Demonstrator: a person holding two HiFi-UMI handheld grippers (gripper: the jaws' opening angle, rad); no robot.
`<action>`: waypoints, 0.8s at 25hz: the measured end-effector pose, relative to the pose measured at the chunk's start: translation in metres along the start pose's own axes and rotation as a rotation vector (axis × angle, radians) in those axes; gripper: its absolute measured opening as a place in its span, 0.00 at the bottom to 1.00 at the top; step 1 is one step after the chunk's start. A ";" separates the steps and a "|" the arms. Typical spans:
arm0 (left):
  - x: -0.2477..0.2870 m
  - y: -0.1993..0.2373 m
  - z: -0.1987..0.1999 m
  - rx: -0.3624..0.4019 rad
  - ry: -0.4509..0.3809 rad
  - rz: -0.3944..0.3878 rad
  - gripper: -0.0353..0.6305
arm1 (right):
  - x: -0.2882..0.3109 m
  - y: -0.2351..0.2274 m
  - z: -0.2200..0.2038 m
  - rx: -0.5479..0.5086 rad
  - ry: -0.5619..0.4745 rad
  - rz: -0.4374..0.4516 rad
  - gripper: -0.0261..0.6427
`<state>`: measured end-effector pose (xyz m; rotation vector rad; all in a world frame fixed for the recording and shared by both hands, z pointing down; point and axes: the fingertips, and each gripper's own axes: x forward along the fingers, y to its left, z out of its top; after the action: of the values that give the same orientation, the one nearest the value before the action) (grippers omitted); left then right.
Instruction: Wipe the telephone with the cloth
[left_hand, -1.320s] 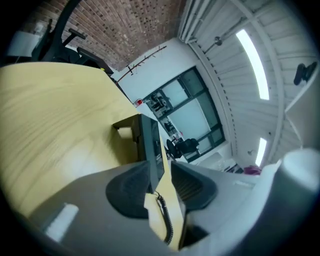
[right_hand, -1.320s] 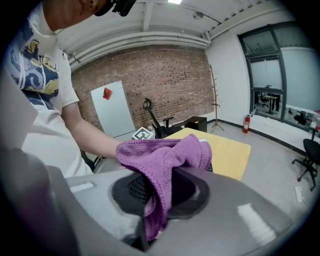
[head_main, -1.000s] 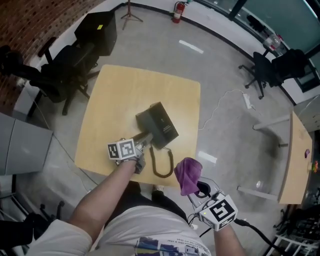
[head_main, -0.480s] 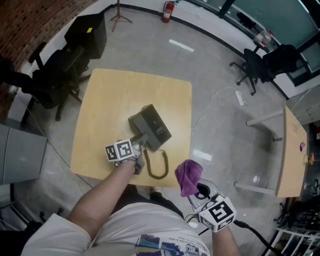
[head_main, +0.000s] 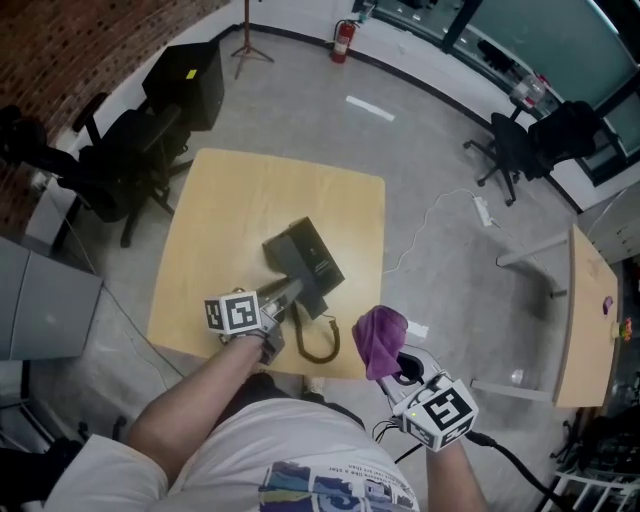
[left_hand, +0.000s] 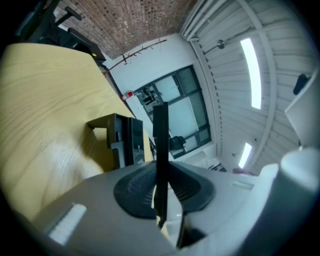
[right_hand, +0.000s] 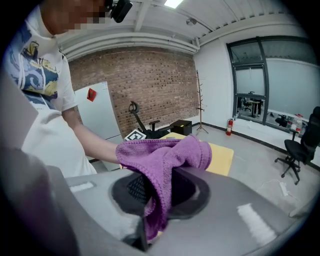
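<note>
Handset and cloth both gripped
left gripper (head_main: 274, 306) jaws just closing, clamped on handset (head_main: 292, 288) of telephone (head_main: 305, 255); right gripper (head_main: 393, 362) clenched on purple cloth (head_main: 378, 338)

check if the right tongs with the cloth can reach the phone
Probably yes: the right tongs, shut on the cloth, hang off the table's near edge, with only the coiled cord between them and the telephone.

We see a purple cloth (head_main: 378, 338), a dark olive-grey telephone (head_main: 305, 258), a pale yellow wood-grain table (head_main: 225, 200), black-and-white square markers on our left gripper (head_main: 287, 292) and right gripper (head_main: 393, 363), a red-brown brick wall (head_main: 60, 40)
</note>
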<state>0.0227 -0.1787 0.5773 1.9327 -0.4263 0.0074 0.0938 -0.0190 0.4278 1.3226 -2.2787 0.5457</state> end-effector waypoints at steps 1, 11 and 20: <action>-0.004 -0.010 -0.002 0.012 0.016 -0.019 0.17 | 0.003 -0.003 0.007 -0.006 -0.017 0.010 0.11; -0.029 -0.084 -0.014 0.057 0.076 -0.126 0.17 | 0.048 -0.012 0.087 -0.084 -0.147 0.142 0.10; -0.027 -0.117 -0.031 0.096 0.097 -0.169 0.17 | 0.075 -0.009 0.106 -0.107 -0.130 0.215 0.10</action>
<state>0.0384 -0.1046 0.4790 2.0477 -0.2005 0.0123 0.0496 -0.1329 0.3835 1.0985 -2.5376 0.4110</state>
